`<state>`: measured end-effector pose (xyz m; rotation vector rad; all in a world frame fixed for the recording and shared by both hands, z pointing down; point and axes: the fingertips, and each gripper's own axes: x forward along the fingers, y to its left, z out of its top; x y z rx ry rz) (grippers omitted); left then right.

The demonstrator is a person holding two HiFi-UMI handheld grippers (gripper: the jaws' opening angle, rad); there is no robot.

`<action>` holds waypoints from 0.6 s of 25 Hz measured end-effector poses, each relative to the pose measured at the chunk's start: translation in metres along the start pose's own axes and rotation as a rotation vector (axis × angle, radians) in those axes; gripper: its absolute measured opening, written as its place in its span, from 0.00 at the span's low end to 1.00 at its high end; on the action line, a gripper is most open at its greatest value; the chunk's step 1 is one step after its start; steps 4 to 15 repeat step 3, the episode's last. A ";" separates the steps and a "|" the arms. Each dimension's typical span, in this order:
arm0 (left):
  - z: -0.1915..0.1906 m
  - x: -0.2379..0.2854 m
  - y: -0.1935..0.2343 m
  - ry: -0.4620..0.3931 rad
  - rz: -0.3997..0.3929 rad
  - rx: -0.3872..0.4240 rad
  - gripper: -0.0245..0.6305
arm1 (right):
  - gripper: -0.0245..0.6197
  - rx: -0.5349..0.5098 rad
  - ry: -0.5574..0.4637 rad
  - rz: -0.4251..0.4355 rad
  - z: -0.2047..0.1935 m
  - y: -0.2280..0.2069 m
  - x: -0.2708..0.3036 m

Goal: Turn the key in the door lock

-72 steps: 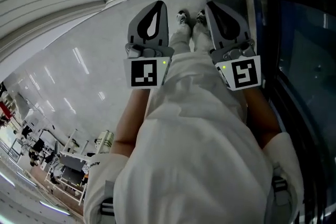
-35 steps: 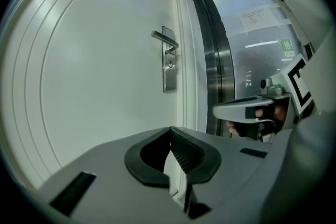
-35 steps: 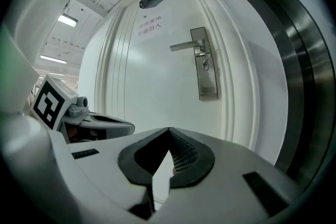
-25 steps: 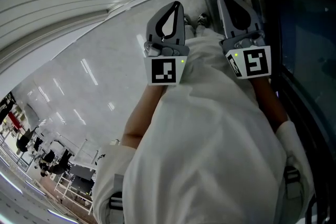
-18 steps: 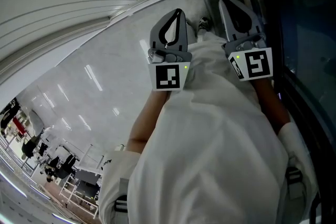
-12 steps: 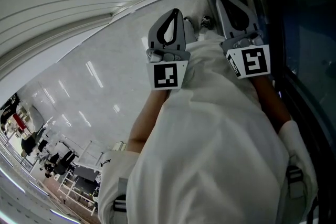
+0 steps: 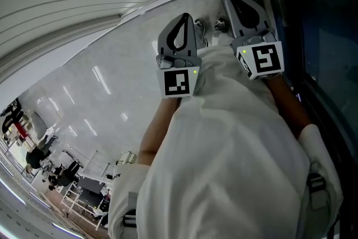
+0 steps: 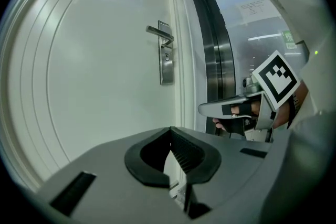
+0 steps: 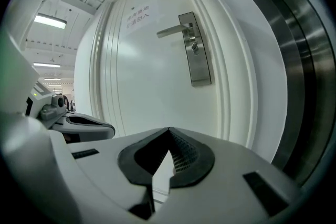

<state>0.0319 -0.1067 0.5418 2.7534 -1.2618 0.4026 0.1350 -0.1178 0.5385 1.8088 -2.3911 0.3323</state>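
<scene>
White door (image 9: 147,92) stands ahead of both tools. Left gripper (image 8: 169,131) and right gripper (image 9: 168,131): fingers together, empty. Door lock (image 9: 195,48) lies well beyond the fingertips, above them, untouched.

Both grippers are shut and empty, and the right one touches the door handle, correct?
No touch: the right gripper stands clear of the door handle, as the right gripper view shows. It and the left gripper are shut and empty.
</scene>
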 end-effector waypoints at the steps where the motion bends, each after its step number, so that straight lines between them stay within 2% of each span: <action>1: 0.000 -0.001 0.001 0.001 0.005 -0.001 0.05 | 0.04 -0.003 0.005 0.006 0.000 0.002 0.000; 15: 0.000 -0.005 0.003 0.002 0.017 -0.005 0.05 | 0.04 -0.010 0.016 0.017 0.000 0.006 0.002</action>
